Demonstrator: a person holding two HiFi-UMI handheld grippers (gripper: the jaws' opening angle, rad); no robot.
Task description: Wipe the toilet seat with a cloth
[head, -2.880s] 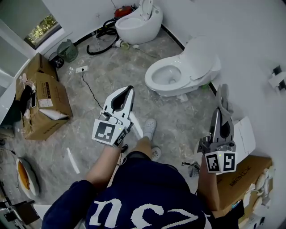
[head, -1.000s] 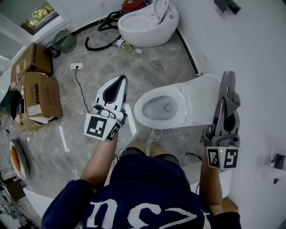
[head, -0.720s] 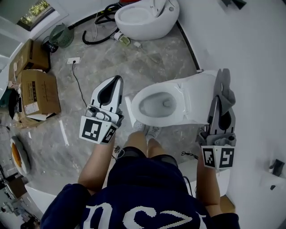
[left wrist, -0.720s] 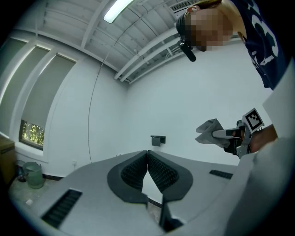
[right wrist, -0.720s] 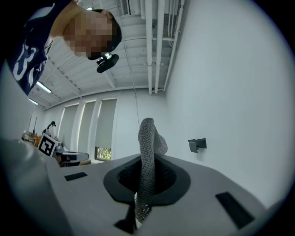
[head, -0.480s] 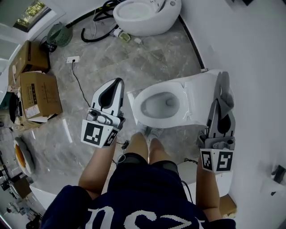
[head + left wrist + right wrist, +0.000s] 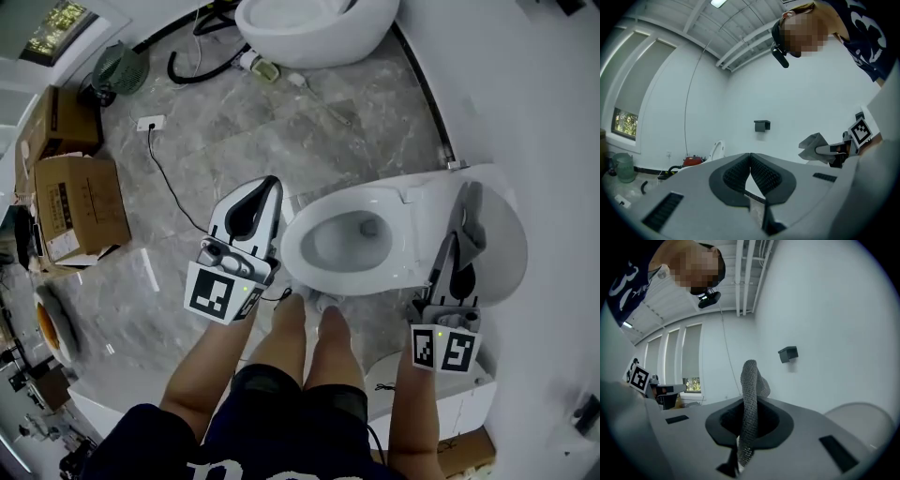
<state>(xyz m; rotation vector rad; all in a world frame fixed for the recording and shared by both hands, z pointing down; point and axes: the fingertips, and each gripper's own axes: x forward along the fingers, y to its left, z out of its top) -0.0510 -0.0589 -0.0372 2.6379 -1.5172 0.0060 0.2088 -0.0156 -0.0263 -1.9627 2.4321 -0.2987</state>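
Observation:
A white toilet (image 7: 394, 272) with its seat (image 7: 349, 277) down and lid raised stands right in front of my feet in the head view. My right gripper (image 7: 462, 217) is shut on a grey cloth (image 7: 472, 214), held above the toilet's right side near the raised lid (image 7: 506, 246). In the right gripper view the cloth (image 7: 749, 404) stands up from between the closed jaws. My left gripper (image 7: 267, 192) hangs just left of the bowl, jaws shut with nothing between them, as the left gripper view (image 7: 750, 157) shows.
A second white toilet (image 7: 314, 28) stands at the far wall with a black hose (image 7: 187, 66) beside it. Cardboard boxes (image 7: 70, 202) sit at the left. A white wall (image 7: 553, 122) runs close along the right. A cable (image 7: 173, 183) trails over the marble floor.
I have walked up to the toilet; it now lies directly under both grippers. The right gripper with the cloth has come over the bowl's right side.

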